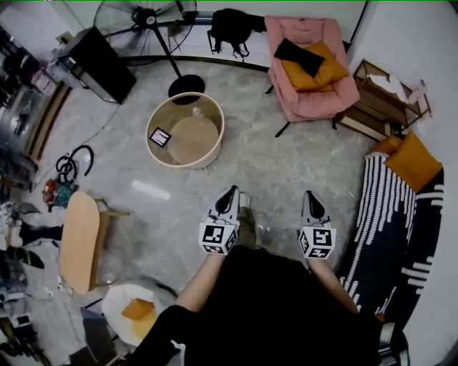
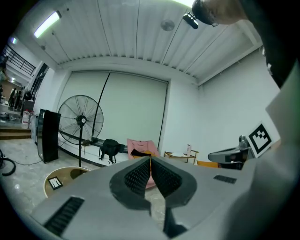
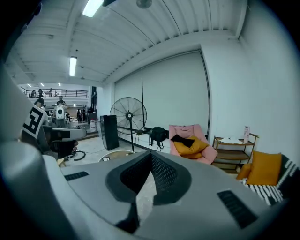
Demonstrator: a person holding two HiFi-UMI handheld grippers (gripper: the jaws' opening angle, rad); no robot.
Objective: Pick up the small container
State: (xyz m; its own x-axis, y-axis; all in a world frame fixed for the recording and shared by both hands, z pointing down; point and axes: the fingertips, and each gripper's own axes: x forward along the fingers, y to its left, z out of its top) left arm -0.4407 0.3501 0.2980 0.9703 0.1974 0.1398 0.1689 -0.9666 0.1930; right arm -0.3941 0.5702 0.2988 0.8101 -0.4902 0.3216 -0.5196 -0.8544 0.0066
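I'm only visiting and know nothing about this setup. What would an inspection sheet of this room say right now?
Surface: grey stone floor; both grippers held above it.
Job's things: nothing seen.
Clutter: round wooden table with a small dark card on it; oval wooden table.
Grippers: left gripper and right gripper, jaws together, nothing between them.
Cables: black coil on the floor at left.
Surroundings: standing fan, pink armchair, wooden shelf.
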